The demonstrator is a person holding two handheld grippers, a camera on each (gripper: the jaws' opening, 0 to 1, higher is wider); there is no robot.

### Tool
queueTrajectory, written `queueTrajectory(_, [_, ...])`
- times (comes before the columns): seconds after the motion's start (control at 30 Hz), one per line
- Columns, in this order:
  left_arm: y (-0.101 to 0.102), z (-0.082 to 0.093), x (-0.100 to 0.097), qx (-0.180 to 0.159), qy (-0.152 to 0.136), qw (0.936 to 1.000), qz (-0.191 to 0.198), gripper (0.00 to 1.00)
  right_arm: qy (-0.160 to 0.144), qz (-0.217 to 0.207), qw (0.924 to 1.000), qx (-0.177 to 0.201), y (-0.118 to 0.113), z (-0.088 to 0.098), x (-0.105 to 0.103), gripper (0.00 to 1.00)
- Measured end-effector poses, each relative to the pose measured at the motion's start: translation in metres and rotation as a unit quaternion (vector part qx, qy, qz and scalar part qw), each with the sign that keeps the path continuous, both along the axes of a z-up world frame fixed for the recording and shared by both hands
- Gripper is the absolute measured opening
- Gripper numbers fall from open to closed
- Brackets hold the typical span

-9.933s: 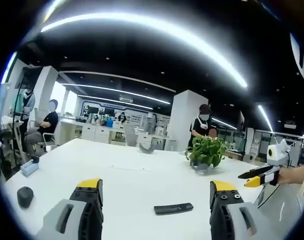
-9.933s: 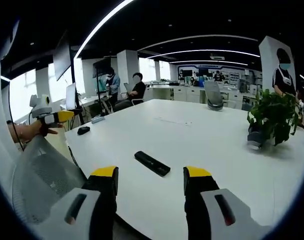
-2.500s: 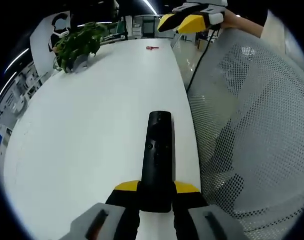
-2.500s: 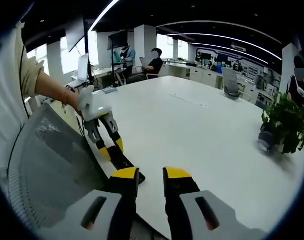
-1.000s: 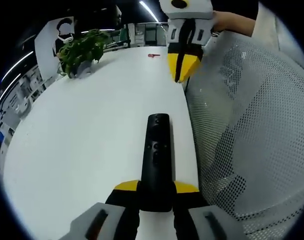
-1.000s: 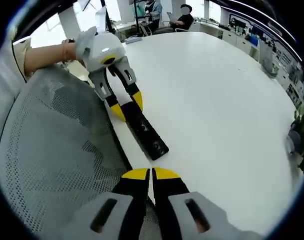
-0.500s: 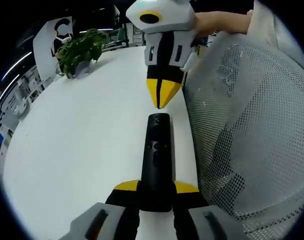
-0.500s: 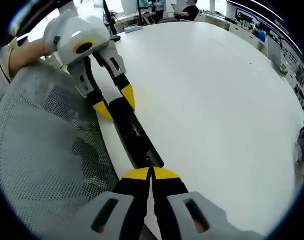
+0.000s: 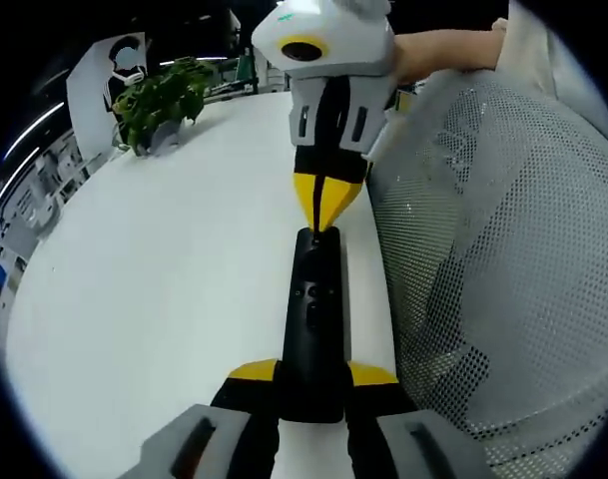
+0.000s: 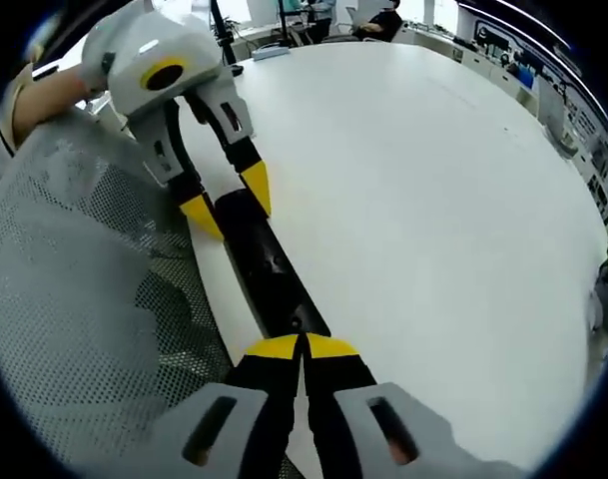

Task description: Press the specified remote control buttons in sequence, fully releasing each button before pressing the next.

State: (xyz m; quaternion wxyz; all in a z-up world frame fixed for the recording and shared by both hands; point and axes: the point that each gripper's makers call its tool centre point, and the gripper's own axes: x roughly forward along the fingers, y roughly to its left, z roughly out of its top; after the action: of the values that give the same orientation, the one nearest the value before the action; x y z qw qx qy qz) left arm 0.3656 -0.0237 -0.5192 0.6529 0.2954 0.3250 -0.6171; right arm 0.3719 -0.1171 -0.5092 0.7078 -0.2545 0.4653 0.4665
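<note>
Remote control (image 9: 312, 319), slim, rigid and probably light, lies mid-frame pinched at its near end by the left gripper (image 9: 313, 377); the right gripper (image 10: 304, 348), tips pressed together, meets its far end

A big white table (image 9: 164, 259) is seen in both views. A long black remote control (image 9: 313, 319) is laid flat on it, close to the table's edge by a grey mesh chair (image 9: 483, 279). A green plant in a pot (image 9: 164, 100) is set on the table far from the remote control.
</note>
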Motion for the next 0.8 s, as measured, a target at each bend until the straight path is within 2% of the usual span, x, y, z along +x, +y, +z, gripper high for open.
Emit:
queueTrajectory(0.13, [0.0002, -0.0001, -0.0002, 0.000, 0.000, 1.0000, 0.000, 0.24, 0.001, 0.000, 1.0000, 0.002, 0.0012, -0.0010, -0.0014, 0.00])
queueTrajectory(0.43, [0.0006, -0.0016, 0.0003, 0.000, 0.002, 1.0000, 0.002, 0.24, -0.028, 0.048, 0.9980, -0.028, 0.0033, -0.0019, -0.0030, 0.00])
queueTrajectory(0.6, [0.0006, -0.0017, 0.0004, -0.002, 0.006, 0.9999, 0.008, 0.24, -0.049, 0.084, 0.9941, -0.049, 0.0037, -0.0024, -0.0044, 0.00])
queueTrajectory(0.7, [0.0001, -0.0011, 0.0012, -0.006, 0.024, 0.9993, 0.029, 0.25, -0.061, 0.101, 0.9915, -0.053, 0.0035, -0.0023, -0.0049, 0.00])
queueTrajectory(0.8, [-0.0002, -0.0001, -0.0010, -0.005, 0.021, 0.9994, 0.026, 0.25, -0.066, 0.114, 0.9897, -0.056, 0.0036, -0.0024, -0.0041, 0.00])
